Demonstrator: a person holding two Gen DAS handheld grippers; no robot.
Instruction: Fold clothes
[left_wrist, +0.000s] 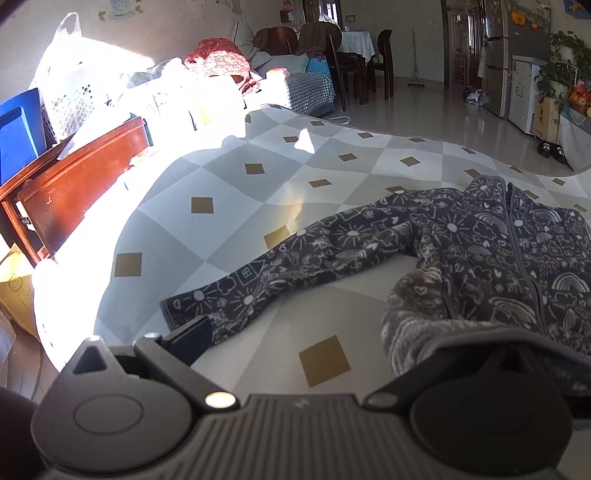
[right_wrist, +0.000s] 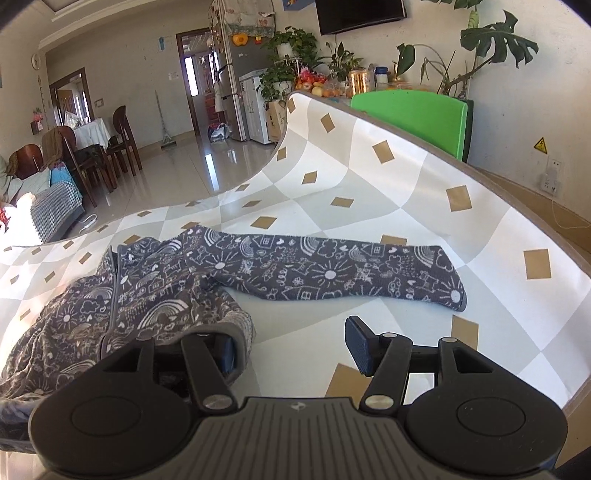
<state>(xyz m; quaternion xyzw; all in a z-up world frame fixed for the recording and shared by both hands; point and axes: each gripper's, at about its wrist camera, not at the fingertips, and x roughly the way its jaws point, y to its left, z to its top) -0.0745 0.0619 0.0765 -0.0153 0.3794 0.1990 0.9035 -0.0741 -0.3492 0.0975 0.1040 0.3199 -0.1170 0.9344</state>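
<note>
Right hand-held gripper (right_wrist: 291, 349) stands open, jacket (right_wrist: 155, 280) hem draped over its left finger.

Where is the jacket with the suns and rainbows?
The jacket lies spread on the checkered mat, sleeves out to both sides. Its bottom hem is nearest the cameras, draped over one finger of each gripper.

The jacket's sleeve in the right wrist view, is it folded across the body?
No, the sleeve lies stretched straight out on the checked mat, away from the jacket body.
</note>
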